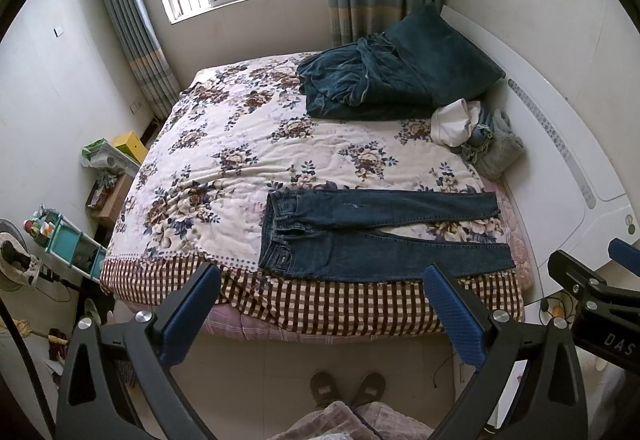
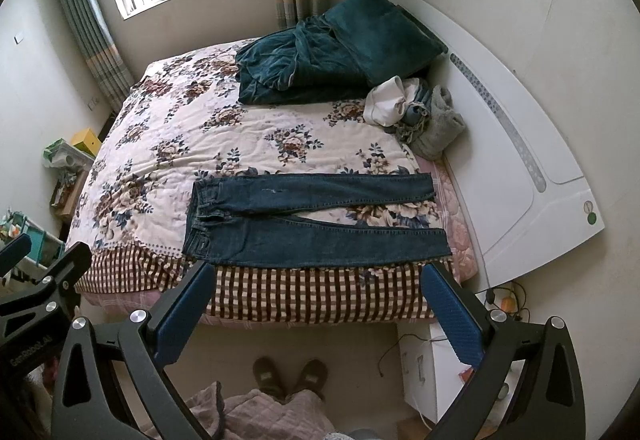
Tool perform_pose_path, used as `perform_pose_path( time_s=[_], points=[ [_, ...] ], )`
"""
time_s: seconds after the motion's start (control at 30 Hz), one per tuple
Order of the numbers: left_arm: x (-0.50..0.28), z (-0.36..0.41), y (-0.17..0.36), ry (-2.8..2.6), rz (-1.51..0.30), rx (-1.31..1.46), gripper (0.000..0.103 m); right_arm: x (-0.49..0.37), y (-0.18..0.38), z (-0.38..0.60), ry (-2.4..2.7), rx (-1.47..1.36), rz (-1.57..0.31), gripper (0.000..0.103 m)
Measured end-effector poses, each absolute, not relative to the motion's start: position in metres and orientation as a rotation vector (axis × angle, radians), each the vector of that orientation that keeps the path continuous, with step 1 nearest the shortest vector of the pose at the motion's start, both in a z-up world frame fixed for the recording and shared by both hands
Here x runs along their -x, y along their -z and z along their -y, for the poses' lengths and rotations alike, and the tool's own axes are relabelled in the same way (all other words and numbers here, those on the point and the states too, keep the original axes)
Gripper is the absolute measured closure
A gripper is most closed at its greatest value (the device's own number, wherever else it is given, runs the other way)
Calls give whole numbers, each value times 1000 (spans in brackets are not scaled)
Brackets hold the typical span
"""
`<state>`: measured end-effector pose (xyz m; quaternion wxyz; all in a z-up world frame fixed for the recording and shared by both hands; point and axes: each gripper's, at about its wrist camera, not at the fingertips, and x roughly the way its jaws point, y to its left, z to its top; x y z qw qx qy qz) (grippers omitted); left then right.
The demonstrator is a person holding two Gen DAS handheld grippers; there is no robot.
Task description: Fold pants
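you held both tools spread above the jeans (image 1: 384, 236) ahead; pinching one denim layer could've dragged them off the bed (image 1: 240, 144).

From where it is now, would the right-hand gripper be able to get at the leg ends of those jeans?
Probably yes. The right gripper hangs open above the bed's near edge, and the jeans lie flat there with their leg ends uncovered; nothing lies between them.

Matt denim pants (image 1: 376, 236); quilted cloth bedspread (image 1: 224, 144)
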<state>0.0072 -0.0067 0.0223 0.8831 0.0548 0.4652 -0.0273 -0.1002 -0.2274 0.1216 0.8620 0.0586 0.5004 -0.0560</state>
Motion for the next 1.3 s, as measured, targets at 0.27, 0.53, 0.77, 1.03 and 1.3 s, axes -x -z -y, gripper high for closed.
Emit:
perform_pose_path(
  time_s=[0.27, 0.53, 0.77, 1.03, 1.3],
  points=[
    [-11, 7, -26, 58, -963, -111, 0, 99, -124, 231, 119, -123, -1046, 0],
    [-12, 8, -26, 59, -960, -110, 0, 101, -122, 229, 120, -124, -1044, 0],
    [-14, 10, -27, 55, -961, -105, 0, 101, -127, 230, 122, -124, -1049, 0],
    [-13, 14, -23, 41, -957, -105, 0, 104, -122, 231, 115, -127, -1050, 0],
    [-29, 15, 2, -2, -960, -68, 0, 95, -95, 242, 145, -144, -1038, 0]
  ],
)
